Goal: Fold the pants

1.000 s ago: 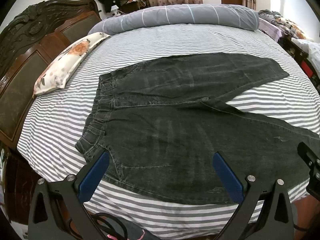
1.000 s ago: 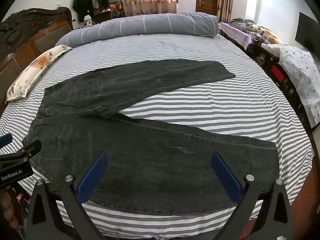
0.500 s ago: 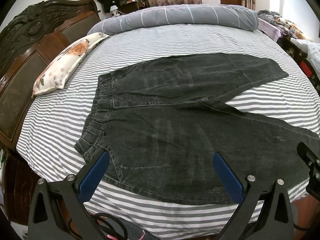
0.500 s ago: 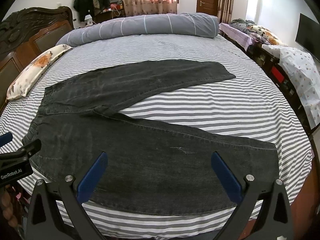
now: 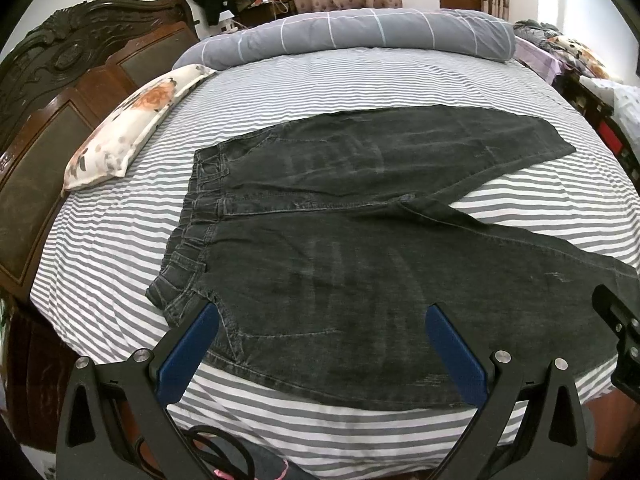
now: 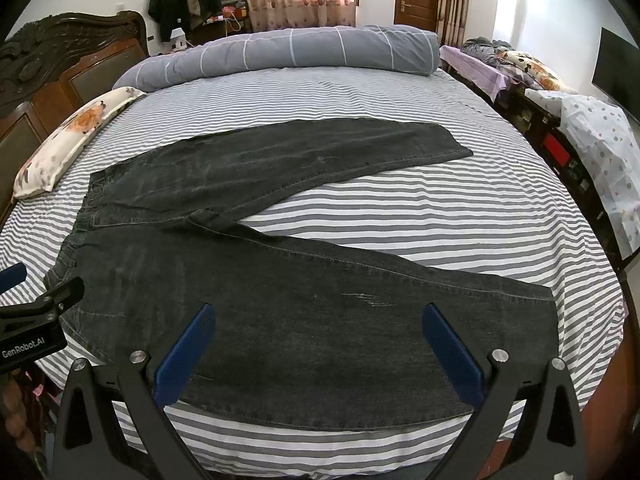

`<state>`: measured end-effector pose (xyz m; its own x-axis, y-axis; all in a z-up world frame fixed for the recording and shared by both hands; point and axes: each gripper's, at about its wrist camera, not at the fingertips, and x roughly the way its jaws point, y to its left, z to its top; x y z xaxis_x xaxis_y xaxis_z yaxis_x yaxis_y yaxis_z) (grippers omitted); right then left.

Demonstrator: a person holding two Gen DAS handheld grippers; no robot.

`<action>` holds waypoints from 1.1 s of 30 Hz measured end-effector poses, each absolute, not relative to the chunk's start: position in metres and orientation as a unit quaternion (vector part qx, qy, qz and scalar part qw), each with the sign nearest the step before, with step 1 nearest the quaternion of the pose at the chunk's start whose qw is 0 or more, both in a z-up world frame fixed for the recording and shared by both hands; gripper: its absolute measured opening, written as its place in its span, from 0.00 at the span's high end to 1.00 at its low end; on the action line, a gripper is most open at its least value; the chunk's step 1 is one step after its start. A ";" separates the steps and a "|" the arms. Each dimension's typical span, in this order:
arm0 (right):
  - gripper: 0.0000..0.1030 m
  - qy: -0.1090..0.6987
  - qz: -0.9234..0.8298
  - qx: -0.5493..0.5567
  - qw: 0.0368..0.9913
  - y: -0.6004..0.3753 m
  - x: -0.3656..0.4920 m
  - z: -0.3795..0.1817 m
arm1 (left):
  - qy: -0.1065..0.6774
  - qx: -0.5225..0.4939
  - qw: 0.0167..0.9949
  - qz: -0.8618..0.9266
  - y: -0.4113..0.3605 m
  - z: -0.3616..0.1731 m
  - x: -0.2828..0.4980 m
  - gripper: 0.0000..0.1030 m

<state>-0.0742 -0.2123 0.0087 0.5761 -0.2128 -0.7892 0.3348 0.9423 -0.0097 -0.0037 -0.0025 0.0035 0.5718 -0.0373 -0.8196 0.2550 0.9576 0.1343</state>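
Dark grey denim pants (image 5: pixel 340 248) (image 6: pixel 280 300) lie flat on the striped bed, waistband to the left, legs spread in a V toward the right. My left gripper (image 5: pixel 322 316) hovers open above the near hip area, its blue pads wide apart with nothing between them. The right gripper (image 6: pixel 318 316) is open too, held over the near leg close to the bed's front edge. In the right wrist view the left gripper (image 6: pixel 36 312) shows at the left border; in the left wrist view part of the right gripper (image 5: pixel 620 332) shows at the right border.
A floral pillow (image 5: pixel 132 124) lies by the carved wooden headboard (image 5: pixel 60 92) at left. A rolled grey quilt (image 6: pixel 288 56) runs along the far side. Cluttered furniture (image 6: pixel 580 136) stands right of the bed. A black cable (image 5: pixel 224 452) hangs below the near edge.
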 end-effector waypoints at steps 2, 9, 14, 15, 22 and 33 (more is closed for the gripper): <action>0.00 0.433 -0.154 0.072 0.885 -0.212 -0.074 0.009 | 0.456 0.118 0.878 -0.085 -0.002 0.003 -0.003 0.00; 0.00 0.436 -0.153 0.071 0.884 -0.210 -0.074 0.006 | 0.456 0.117 0.878 -0.087 -0.001 0.001 -0.002 0.00; 0.00 0.438 -0.154 0.071 0.883 -0.209 -0.073 0.005 | 0.457 0.117 0.877 -0.087 0.000 0.001 -0.002 0.00; 0.00 0.438 -0.154 0.071 0.883 -0.209 -0.073 0.005 | 0.457 0.116 0.877 -0.088 0.000 0.001 -0.002 0.00; 0.00 0.437 -0.155 0.071 0.883 -0.209 -0.074 0.003 | 0.458 0.116 0.877 -0.089 -0.001 -0.001 -0.001 0.00; 0.00 0.435 -0.140 0.085 0.885 -0.212 -0.068 -0.001 | 0.459 0.109 0.876 -0.101 0.002 -0.011 0.013 0.00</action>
<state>-0.0680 -0.2124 -0.0010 0.5825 -0.1737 -0.7941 0.3219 0.9463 0.0291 0.0133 0.0021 -0.0110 0.5585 -0.0766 -0.8260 0.2766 0.9559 0.0984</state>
